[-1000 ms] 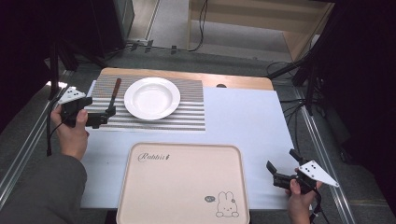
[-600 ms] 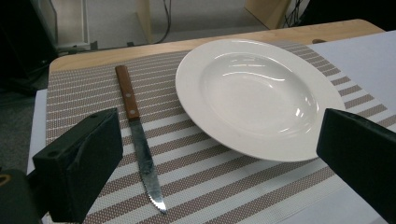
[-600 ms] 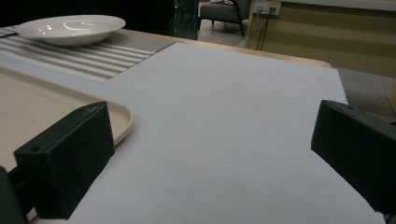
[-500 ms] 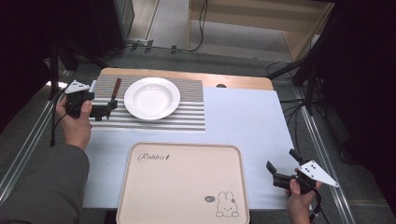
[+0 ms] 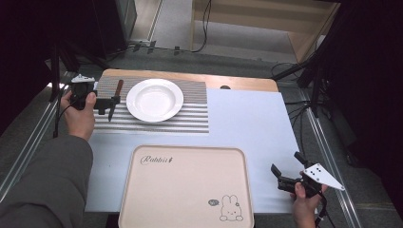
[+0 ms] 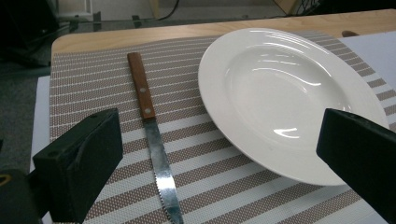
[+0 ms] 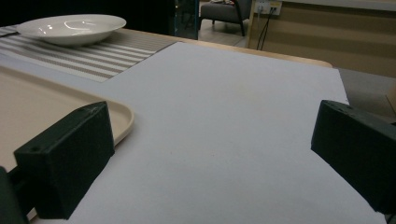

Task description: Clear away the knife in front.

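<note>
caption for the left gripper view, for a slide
Open left gripper facing a wooden-handled serrated knife beside a white plate on a striped placemat.

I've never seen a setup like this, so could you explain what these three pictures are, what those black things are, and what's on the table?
No robot here: a person holds a two-jaw tool in each hand. The high view looks down on the table; the other two pictures come from cameras riding on each tool, so the black blocks are its own jaws. The left tool hangs open by a knife and a white plate on a striped placemat. The right tool is open, holding nothing, beside a beige rabbit tray.
</note>
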Action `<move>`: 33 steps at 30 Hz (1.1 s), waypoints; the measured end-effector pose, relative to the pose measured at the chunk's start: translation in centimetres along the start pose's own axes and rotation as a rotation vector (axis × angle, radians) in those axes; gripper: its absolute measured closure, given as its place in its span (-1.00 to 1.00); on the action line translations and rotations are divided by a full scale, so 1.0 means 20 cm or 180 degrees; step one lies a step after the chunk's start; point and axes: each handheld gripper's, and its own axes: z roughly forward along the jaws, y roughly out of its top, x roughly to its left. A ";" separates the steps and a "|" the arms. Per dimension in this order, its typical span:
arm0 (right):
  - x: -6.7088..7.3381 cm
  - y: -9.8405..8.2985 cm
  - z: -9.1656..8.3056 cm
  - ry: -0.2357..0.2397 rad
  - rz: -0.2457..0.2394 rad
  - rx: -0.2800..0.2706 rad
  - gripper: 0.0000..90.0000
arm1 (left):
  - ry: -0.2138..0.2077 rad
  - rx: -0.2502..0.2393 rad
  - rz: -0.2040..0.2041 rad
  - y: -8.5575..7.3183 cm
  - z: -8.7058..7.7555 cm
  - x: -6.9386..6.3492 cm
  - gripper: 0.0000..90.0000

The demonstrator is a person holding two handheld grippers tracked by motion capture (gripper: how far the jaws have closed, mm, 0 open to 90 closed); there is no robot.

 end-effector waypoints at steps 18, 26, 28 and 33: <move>0.00 0.00 0.00 0.0006 -0.0001 0.0005 -1.00 | 0.0447 0.0651 -0.0375 0.13 0.18 0.10 -0.33; 0.00 0.00 0.00 0.0005 0.0004 0.0003 -1.00 | 0.0504 0.0835 -0.0397 0.14 0.28 0.13 0.13; 0.00 0.00 0.01 0.0013 -0.0014 0.0003 -1.00 | 0.0523 0.0880 -0.0377 0.14 0.31 0.13 0.21; 0.00 0.00 0.01 0.0011 -0.0002 -0.0003 -1.00 | 0.0597 0.0914 -0.0377 0.14 0.38 0.14 0.30</move>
